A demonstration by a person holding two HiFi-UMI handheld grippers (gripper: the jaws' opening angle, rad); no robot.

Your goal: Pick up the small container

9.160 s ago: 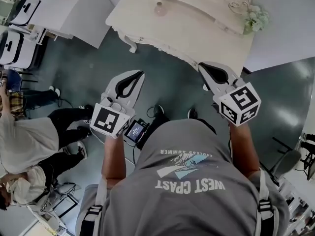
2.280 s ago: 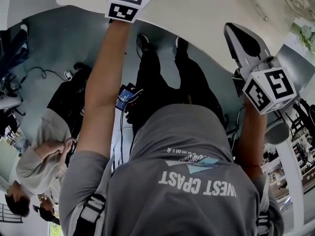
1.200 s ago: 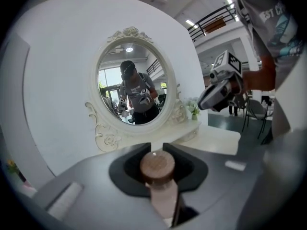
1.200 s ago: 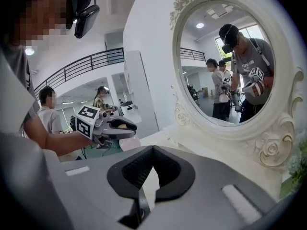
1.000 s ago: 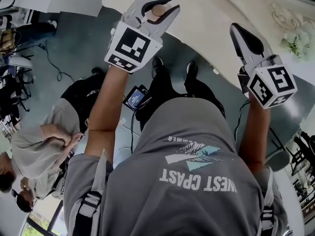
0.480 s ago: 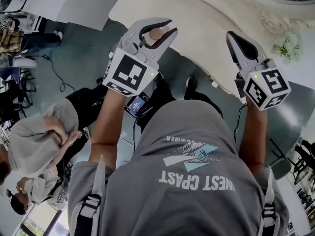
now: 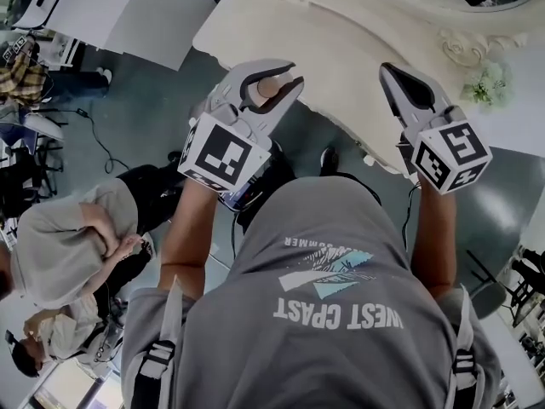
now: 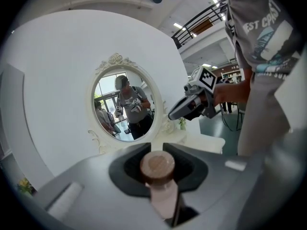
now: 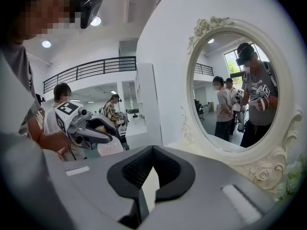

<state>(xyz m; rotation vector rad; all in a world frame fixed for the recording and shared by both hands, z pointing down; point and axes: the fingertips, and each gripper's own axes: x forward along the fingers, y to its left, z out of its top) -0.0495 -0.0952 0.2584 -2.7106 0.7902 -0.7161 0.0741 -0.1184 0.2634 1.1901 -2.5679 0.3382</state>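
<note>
The small container (image 7: 269, 86) is a pale pink bottle with a brown cork-like lid. My left gripper (image 7: 292, 73) is shut on it and holds it in the air in front of the table's edge. In the left gripper view the lid (image 8: 157, 166) sits upright in the dark hollow between the jaws of my left gripper (image 8: 156, 150), the pink body (image 8: 164, 201) below it. My right gripper (image 7: 387, 69) hovers over the table's near edge, shut with nothing in it. In its own view the tips of my right gripper (image 9: 152, 150) meet.
A cream carved dressing table (image 7: 341, 32) stands ahead, with an oval mirror (image 9: 237, 90) and small white flowers (image 7: 484, 88) at its right. People (image 7: 68, 245) stand on the grey floor at the left, near white tables (image 7: 128, 7).
My left gripper has drawn back from over the table toward my body with the container still in it. The right gripper has barely shifted.
</note>
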